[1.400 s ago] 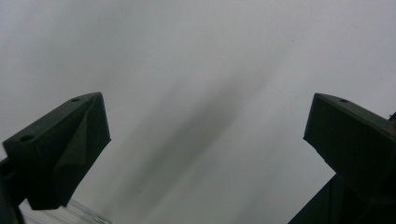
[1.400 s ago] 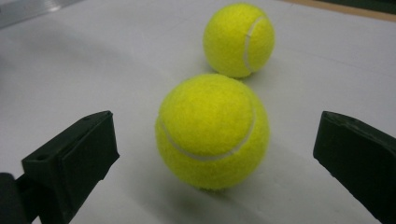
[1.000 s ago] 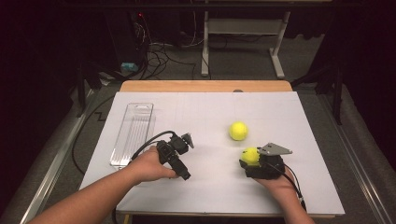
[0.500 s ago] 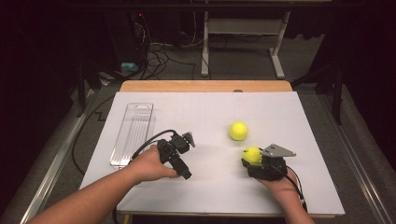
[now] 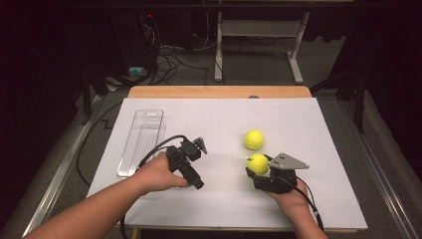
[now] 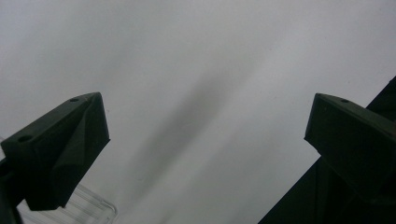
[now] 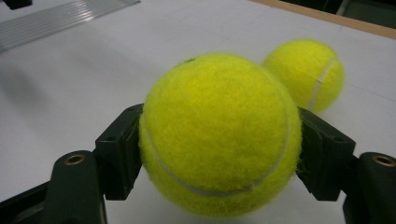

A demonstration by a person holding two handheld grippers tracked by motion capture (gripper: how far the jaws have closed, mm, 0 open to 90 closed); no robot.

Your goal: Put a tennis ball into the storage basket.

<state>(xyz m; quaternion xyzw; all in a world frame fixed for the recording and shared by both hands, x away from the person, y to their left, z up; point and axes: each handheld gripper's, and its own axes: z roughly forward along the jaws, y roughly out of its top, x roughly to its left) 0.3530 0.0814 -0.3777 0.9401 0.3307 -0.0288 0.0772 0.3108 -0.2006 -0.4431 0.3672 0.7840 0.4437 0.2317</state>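
My right gripper (image 5: 258, 168) is shut on a yellow tennis ball (image 5: 258, 163) low over the white table, front right. In the right gripper view the ball (image 7: 219, 135) sits squeezed between the two black jaws of that gripper (image 7: 219, 144). A second tennis ball (image 5: 254, 139) rests on the table just beyond it, also seen behind the held one (image 7: 308, 74). My left gripper (image 5: 195, 163) is at front centre-left, open, with nothing between its fingers. Its wide-apart jaws (image 6: 208, 123) frame bare white table.
A long clear plastic tray (image 5: 144, 139) lies on the left of the table; its corner shows in the left gripper view (image 6: 88, 207) and it lies far off in the right gripper view (image 7: 60, 18). The white table sheet (image 5: 318, 124) ends at a wooden back edge (image 5: 219, 92).
The right gripper has shifted slightly to the left with the ball in it. The left gripper has stayed where it was.
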